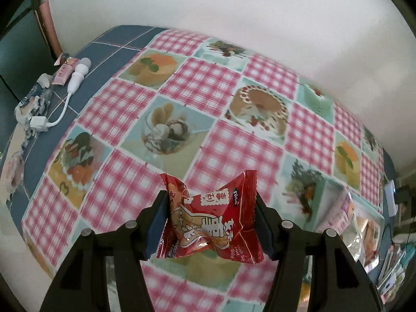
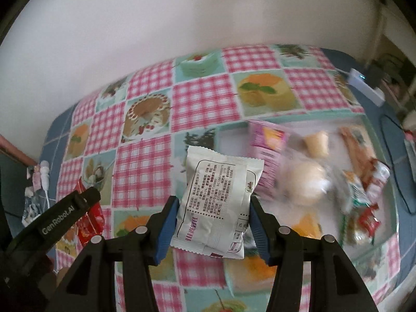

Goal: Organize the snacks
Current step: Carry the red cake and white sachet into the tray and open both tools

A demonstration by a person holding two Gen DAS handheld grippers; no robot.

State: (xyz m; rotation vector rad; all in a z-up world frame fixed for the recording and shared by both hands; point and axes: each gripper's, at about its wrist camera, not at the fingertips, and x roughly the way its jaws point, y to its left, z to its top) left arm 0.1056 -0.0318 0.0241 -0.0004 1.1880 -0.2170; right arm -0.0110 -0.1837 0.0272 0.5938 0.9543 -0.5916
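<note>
On my left gripper [image 1: 211,217] the blue-padded fingers [image 1: 156,223] are closed most of the way onto a red snack packet [image 1: 212,223], pinching its crinkled foil from both sides so it bulges and its serrated ends flare out above the table. My right gripper [image 2: 214,215] is clamped the same way on a white snack packet [image 2: 218,202], a flat pillow pouch with black printed text facing me and a sawtooth seal along top and bottom, held tilted and clear of the cloth. In the right wrist view the black arm of the left gripper, lettered GenRobot.AI, cuts across the lower left with the red wrapper showing behind it. Beneath both lies a tablecloth [image 1: 215,85] of glossy pink gingham squares alternating with printed cake and dessert pictures. To the right of the white packet sits a clear tray [image 2: 306,124] with a jumble of snacks: a purple packet [image 2: 267,143], a round pale bun [image 2: 304,182], red and green wrappers; motion blur makes it hard to say exactly how they overlap. At the far left table edge lie a white cable [image 1: 65,98] with a bulbous end and a pink tube [image 1: 65,69], well apart from the packets. A plain white wall [image 1: 234,13] backs the table.
</note>
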